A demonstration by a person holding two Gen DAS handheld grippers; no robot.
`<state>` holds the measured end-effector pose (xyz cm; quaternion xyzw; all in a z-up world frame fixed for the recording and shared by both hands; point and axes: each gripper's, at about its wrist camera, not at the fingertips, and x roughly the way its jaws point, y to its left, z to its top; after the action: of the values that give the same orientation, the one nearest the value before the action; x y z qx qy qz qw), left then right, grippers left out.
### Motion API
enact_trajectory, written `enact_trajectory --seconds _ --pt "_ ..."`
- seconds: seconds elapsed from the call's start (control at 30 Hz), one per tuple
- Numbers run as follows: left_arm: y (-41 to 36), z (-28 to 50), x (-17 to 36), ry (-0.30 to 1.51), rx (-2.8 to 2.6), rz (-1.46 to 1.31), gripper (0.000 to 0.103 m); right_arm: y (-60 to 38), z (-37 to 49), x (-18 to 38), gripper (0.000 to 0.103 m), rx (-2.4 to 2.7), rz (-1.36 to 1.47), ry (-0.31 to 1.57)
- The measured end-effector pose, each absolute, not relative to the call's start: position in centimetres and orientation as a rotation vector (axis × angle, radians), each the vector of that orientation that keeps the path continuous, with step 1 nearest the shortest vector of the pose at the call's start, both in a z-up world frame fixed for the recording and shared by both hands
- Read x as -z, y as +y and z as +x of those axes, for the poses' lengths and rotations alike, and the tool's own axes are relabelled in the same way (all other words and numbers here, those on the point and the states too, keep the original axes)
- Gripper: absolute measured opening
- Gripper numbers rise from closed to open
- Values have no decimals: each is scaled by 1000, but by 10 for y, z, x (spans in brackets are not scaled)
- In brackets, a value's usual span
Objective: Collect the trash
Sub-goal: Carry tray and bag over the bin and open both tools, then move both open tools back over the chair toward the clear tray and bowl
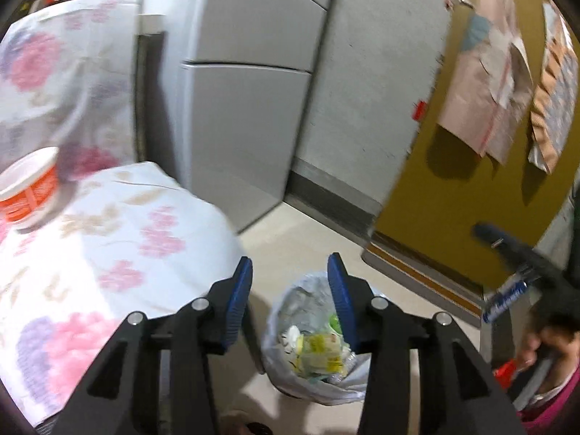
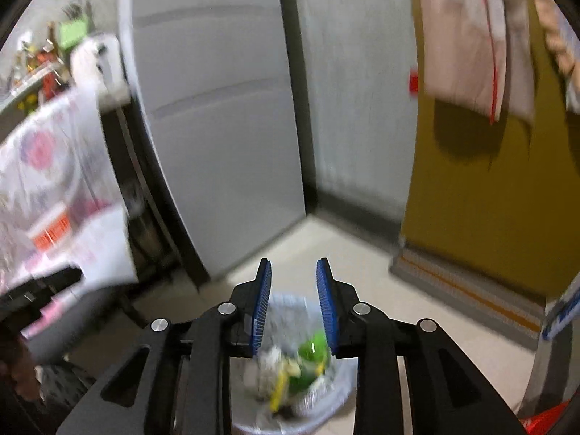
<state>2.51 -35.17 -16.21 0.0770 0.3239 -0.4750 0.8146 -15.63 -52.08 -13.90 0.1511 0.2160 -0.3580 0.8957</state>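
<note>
A trash bin (image 1: 315, 348) lined with a clear bag stands on the floor and holds yellow, green and white wrappers. It also shows in the right wrist view (image 2: 308, 373). My left gripper (image 1: 290, 272) is open and empty above the bin. My right gripper (image 2: 293, 272) is open and empty, also above the bin. An orange and white paper cup (image 1: 30, 188) stands on the table with the floral cloth (image 1: 119, 253), to the left of my left gripper. The cup shows blurred in the right wrist view (image 2: 50, 230).
A grey fridge (image 1: 243, 83) stands behind the table. A mustard yellow door (image 1: 471, 188) with hanging bags is at the right. The right gripper's body (image 1: 525, 264) shows at the right edge of the left wrist view. The floor (image 1: 308, 246) around the bin is pale tile.
</note>
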Motion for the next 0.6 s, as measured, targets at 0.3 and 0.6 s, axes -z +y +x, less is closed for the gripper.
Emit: enact_trajectory --seconds 0.3,0.6 --pt "-271 39 122 629 817 154 78 -451 -107 93 44 502 216 405" --pt "-166 61 108 601 554 135 81 -381 -21 104 53 219 209 531"
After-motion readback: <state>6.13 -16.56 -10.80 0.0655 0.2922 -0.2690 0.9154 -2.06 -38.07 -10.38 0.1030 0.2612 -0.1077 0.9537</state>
